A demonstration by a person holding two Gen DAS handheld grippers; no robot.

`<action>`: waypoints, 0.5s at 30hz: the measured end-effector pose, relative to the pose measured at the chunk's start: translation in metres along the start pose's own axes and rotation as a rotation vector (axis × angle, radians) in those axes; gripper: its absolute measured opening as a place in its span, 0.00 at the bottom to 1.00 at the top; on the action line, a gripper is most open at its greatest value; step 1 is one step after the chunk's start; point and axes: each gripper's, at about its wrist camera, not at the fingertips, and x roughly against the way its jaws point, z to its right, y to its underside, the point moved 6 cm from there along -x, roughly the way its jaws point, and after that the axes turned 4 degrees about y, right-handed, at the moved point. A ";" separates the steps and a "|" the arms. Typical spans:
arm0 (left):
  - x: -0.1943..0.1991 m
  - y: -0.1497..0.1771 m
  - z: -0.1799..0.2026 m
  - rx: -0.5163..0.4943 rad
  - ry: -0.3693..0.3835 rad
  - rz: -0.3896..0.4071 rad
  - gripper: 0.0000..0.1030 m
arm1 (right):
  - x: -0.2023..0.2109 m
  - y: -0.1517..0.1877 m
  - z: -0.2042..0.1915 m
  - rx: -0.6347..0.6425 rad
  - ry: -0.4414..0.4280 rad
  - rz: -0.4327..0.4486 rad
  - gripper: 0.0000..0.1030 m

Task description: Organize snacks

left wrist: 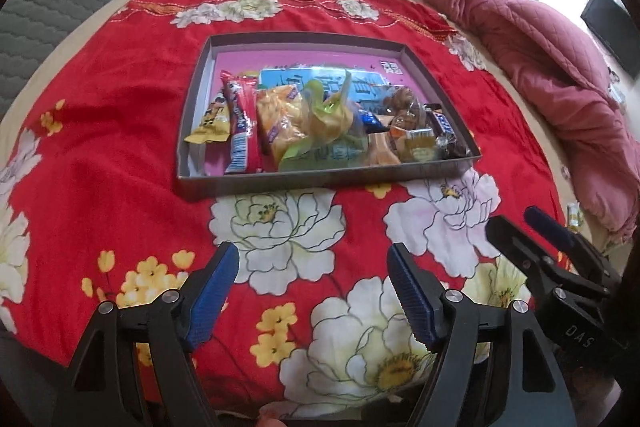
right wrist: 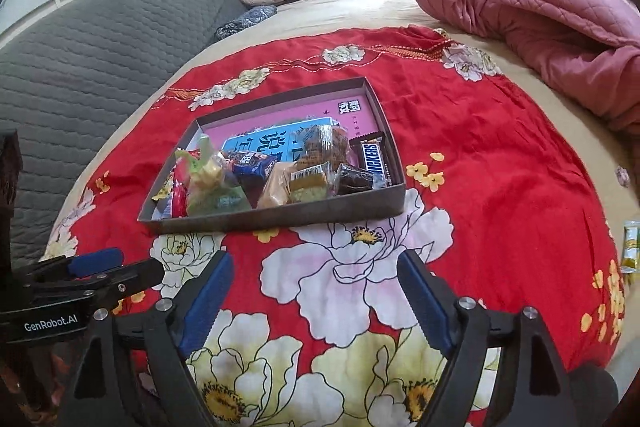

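Two tools hang above the red flowered cloth (left wrist: 120,115) on the bed. The left tool (left wrist: 312,291) has its two blue-padded fingers wide apart and holds nothing. The right tool (right wrist: 316,295) is the same, its fingers spread and empty. In the left wrist view the right tool appears at the right of the left one, close beside it; there its fingers stand nearer to each other.

One shallow grey box (left wrist: 280,181) lies ahead of both tools, well apart from the fingertips, with a pink bottom. All the snacks that I can count are inside it, crowded toward the near wall.

From the left tool's side I count:
- one small yellow packet (left wrist: 211,125) at the far left
- one long red bar (left wrist: 240,127) just beside it
- one clear bag of yellow pieces (left wrist: 280,119)
- one green bag (left wrist: 324,147) in the middle
- one Snickers bar (right wrist: 374,159) at the right wall
- one dark brown wrapped cake (right wrist: 354,179) near it

Other wrapped pieces lie between these, but they overlap, so their number I cannot tell.

One more yellow-green packet (right wrist: 630,247) lies outside the box, far to the right of the right tool, at the cloth's edge. One pink quilt (left wrist: 540,75) is heaped ahead on the right.
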 end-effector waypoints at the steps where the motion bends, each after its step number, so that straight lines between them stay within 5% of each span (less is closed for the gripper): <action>1: 0.001 0.000 0.000 -0.001 -0.004 0.003 0.75 | 0.001 0.000 0.000 0.001 0.006 0.008 0.81; 15: -0.004 0.006 0.001 -0.004 0.019 -0.028 0.75 | 0.013 0.002 -0.001 0.015 0.050 0.044 0.85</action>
